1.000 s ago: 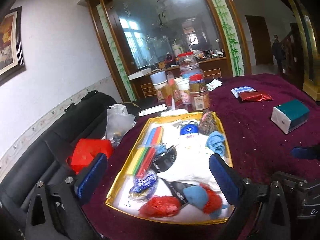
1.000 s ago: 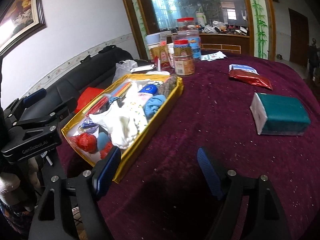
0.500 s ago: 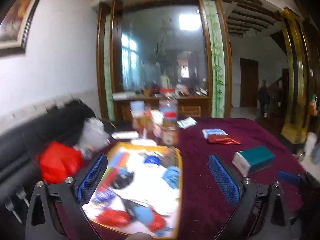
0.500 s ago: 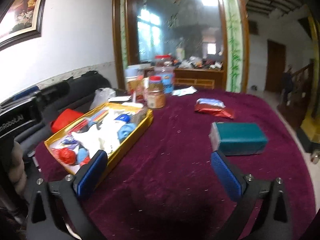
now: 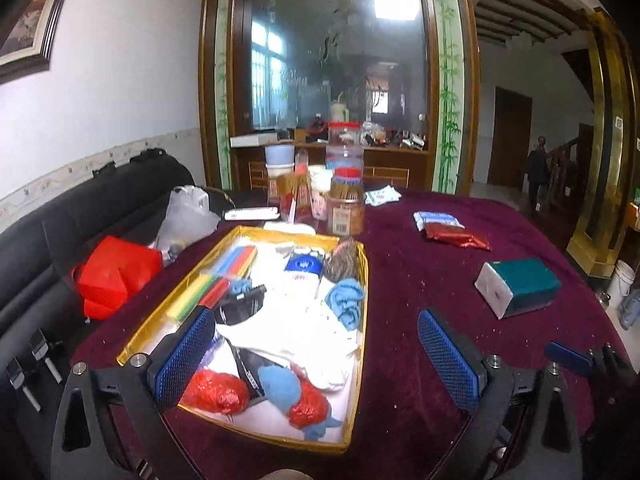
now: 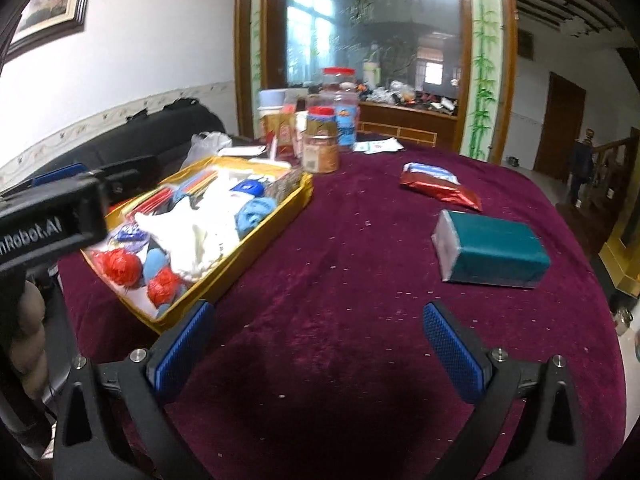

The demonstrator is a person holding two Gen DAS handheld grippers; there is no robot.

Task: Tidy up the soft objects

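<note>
A gold tray (image 5: 363, 344) (image 6: 256, 252) on the maroon table holds soft things: white cloth (image 5: 304, 336) (image 6: 208, 224), a light blue cloth (image 5: 346, 306) (image 6: 254, 210), red bundles (image 5: 214, 392) (image 6: 120, 266), a blue soft toy (image 5: 280, 386) and coloured packets (image 5: 218, 276). My left gripper (image 5: 316, 358) is open and empty, held above the tray's near end. My right gripper (image 6: 318, 352) is open and empty over bare tablecloth, right of the tray. The left gripper's body (image 6: 48, 220) shows at the left of the right wrist view.
A teal tissue pack (image 5: 518, 286) (image 6: 490, 250) and a red foil packet (image 5: 456, 238) (image 6: 440, 192) lie on the table's right. Jars and bottles (image 5: 346, 200) (image 6: 322, 140) stand behind the tray. A black sofa (image 5: 60, 232) with a red bag (image 5: 116, 272) lies left.
Both grippers have drawn back and tilted up, so more of the room and table shows. The tray now sits lower and further left in both views. Jaws stayed open.
</note>
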